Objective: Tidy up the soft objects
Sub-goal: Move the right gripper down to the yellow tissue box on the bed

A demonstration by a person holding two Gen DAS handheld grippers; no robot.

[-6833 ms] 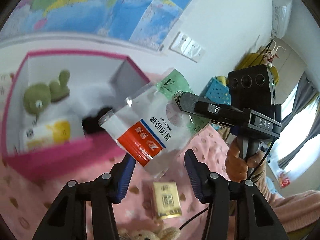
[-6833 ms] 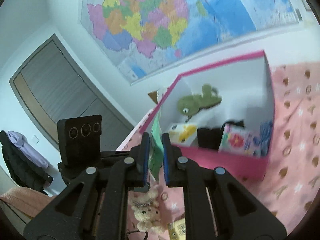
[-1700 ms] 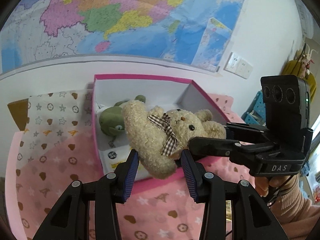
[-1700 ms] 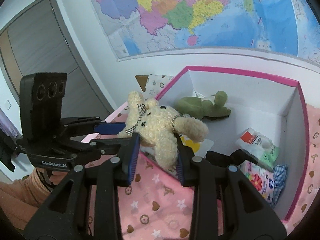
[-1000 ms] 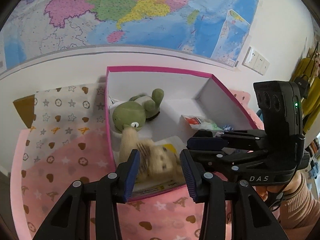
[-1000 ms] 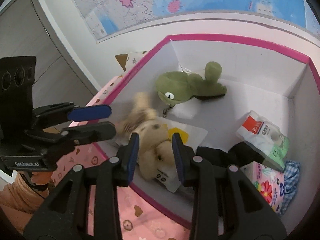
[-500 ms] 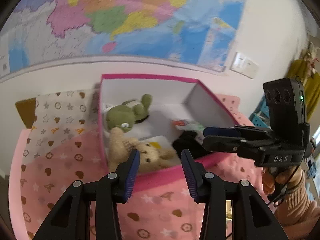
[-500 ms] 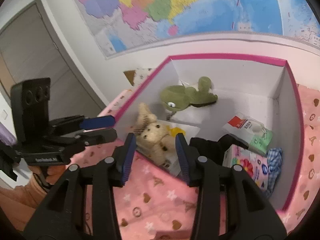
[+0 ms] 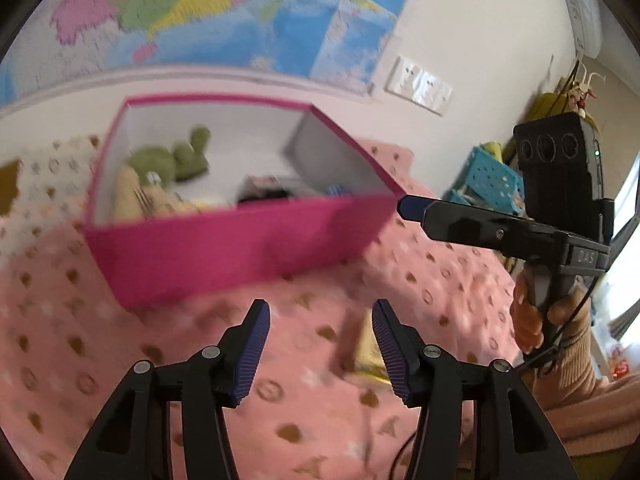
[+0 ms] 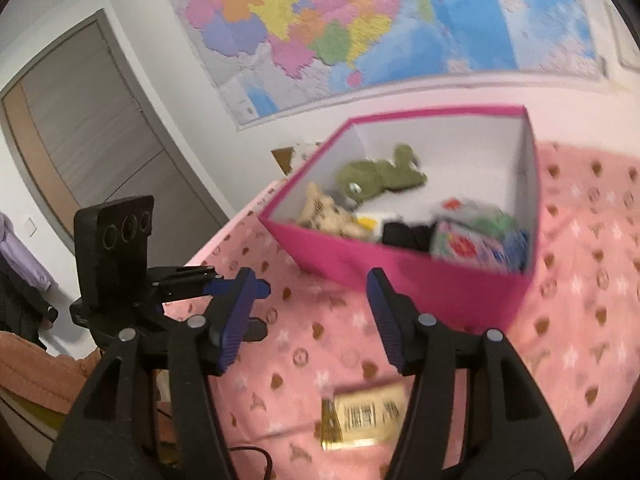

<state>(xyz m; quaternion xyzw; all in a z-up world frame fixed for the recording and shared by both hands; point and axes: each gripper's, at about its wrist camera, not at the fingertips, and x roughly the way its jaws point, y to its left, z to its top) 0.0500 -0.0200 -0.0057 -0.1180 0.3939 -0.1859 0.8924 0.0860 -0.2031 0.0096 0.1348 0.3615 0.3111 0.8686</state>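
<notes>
2 grippers agape, empty | left gripper (image 9: pixel 318 346) | right gripper (image 10: pixel 308 322) | pink box (image 10: pixel 400 276) ahead, apart

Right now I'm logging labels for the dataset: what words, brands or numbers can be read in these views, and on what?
"DAS": faintly embossed on the black body of the right gripper, seen from the left wrist.
Gold rectangular packet on the pink patterned blanket: dark print, too blurred to read.
Floral-print pack in the pink cardboard box: blurred, unreadable.
Colourful wall map: place names too small and blurred.
</notes>
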